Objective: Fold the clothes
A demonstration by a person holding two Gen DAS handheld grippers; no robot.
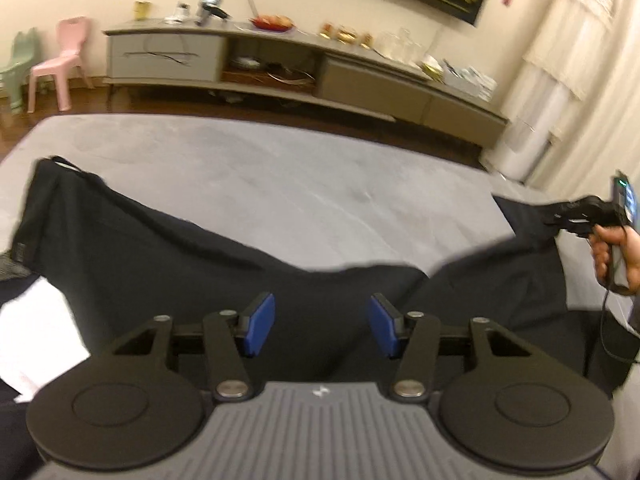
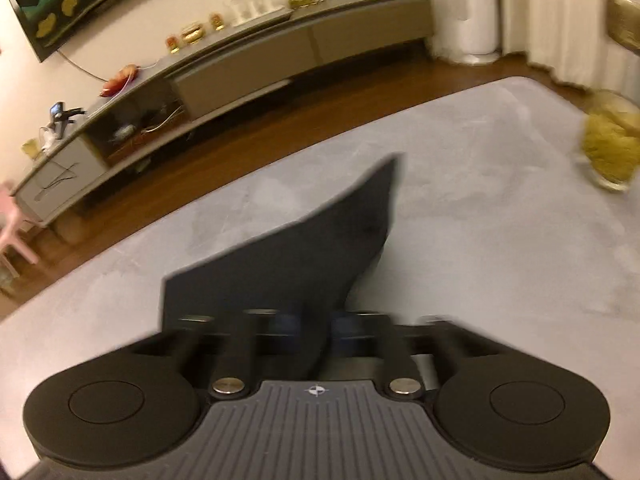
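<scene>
Spreading the dark garment (image 1: pixel 168 240) flat across the grey mat (image 1: pixel 280 168): your right gripper (image 2: pixel 316 334) is clenched on a corner of the cloth near the mat's right edge; left gripper (image 1: pixel 322 326) hangs released above the middle, nothing between the pads. Pull the right corner taut, then pinch the near edge with the left.

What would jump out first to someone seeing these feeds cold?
The dark garment sprawled across the grey surface, filling the left wrist view's foreground. Next, the left gripper, its blue pads apart above the cloth, and the right gripper, shut on a fold of that garment.
</scene>
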